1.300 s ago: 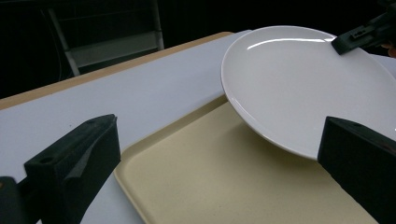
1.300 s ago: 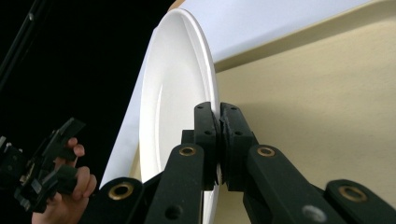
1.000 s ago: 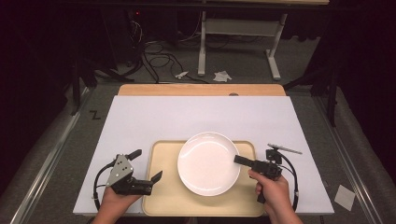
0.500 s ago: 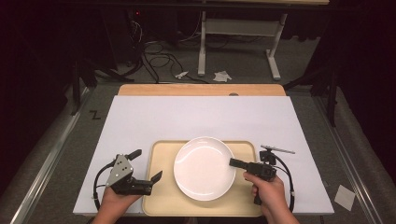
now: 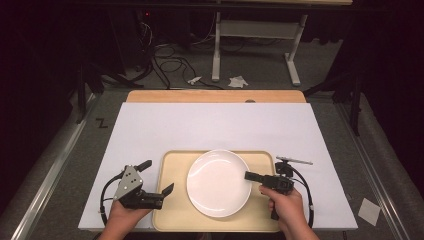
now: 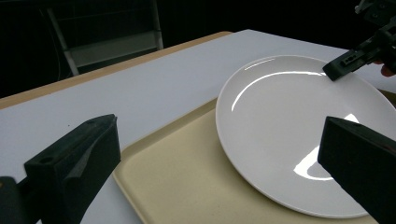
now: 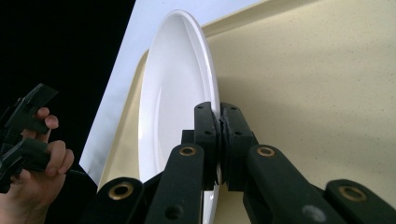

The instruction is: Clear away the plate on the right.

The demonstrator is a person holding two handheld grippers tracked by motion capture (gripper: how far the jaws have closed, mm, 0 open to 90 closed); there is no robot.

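Note:
A round white plate (image 5: 218, 182) lies over the beige tray (image 5: 172, 172) near the table's front edge. My right gripper (image 5: 248, 176) is shut on the plate's right rim; in the right gripper view its jaws (image 7: 219, 121) pinch the thin edge of the plate (image 7: 173, 84) above the tray (image 7: 303, 84). My left gripper (image 5: 156, 176) is open at the tray's left edge and holds nothing. Its view looks across the tray (image 6: 187, 177) to the plate (image 6: 289, 130), with the right gripper (image 6: 348, 60) on the far rim.
The tray rests on a white table cover (image 5: 215, 125) with a wooden strip (image 5: 215, 96) along the back. Beyond the table are cables (image 5: 165, 55), paper scraps and a desk frame (image 5: 255, 35) on the floor.
The right gripper has drawn the plate a little to the left and toward the person. The left gripper has stayed in place.

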